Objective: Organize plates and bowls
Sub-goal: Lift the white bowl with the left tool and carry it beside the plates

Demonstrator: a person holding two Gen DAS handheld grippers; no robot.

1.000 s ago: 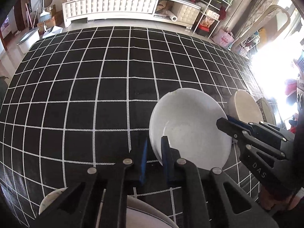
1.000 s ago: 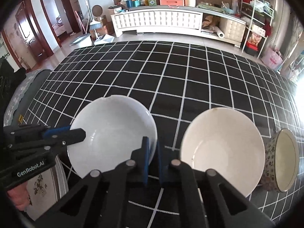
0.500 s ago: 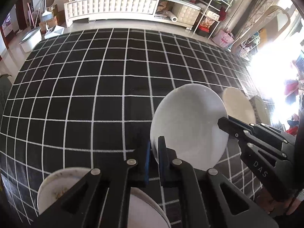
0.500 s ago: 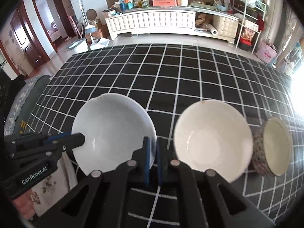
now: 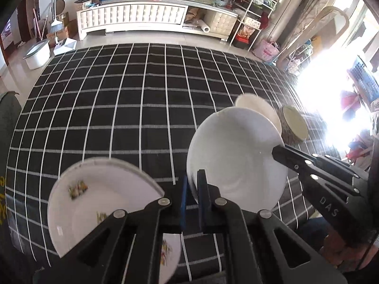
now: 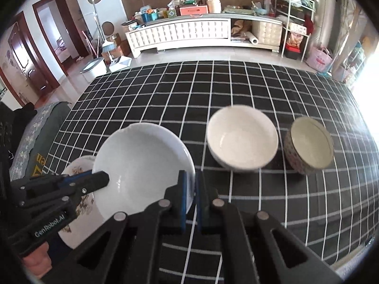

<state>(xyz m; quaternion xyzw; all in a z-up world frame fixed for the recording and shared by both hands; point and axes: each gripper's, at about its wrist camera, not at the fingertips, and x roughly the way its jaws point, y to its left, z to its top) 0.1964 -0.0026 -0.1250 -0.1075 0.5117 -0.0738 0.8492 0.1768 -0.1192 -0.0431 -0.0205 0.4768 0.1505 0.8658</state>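
Observation:
A plain white deep plate [image 5: 236, 161] [image 6: 142, 165] hangs above the checked cloth, gripped on two sides. My left gripper [image 5: 192, 189] is shut on its left rim; it shows as a black arm in the right wrist view [image 6: 104, 178]. My right gripper [image 6: 191, 184] is shut on its right rim; it shows in the left wrist view [image 5: 276, 152]. A flower-patterned plate [image 5: 99, 203] [image 6: 78, 203] lies below and left of the lifted plate. A cream bowl [image 6: 241, 137] [image 5: 258, 108] and a speckled bowl [image 6: 310, 144] [image 5: 293, 123] stand to the right.
The black cloth with white grid [image 6: 236, 87] covers the table. A grey padded seat [image 6: 40, 127] sits at the table's left edge. A white cabinet [image 6: 189, 33] stands across the floor beyond the far edge.
Both grippers have lifted the white plate and carried it left, so it hangs partly over the flower-patterned plate. The two bowls have stayed put.

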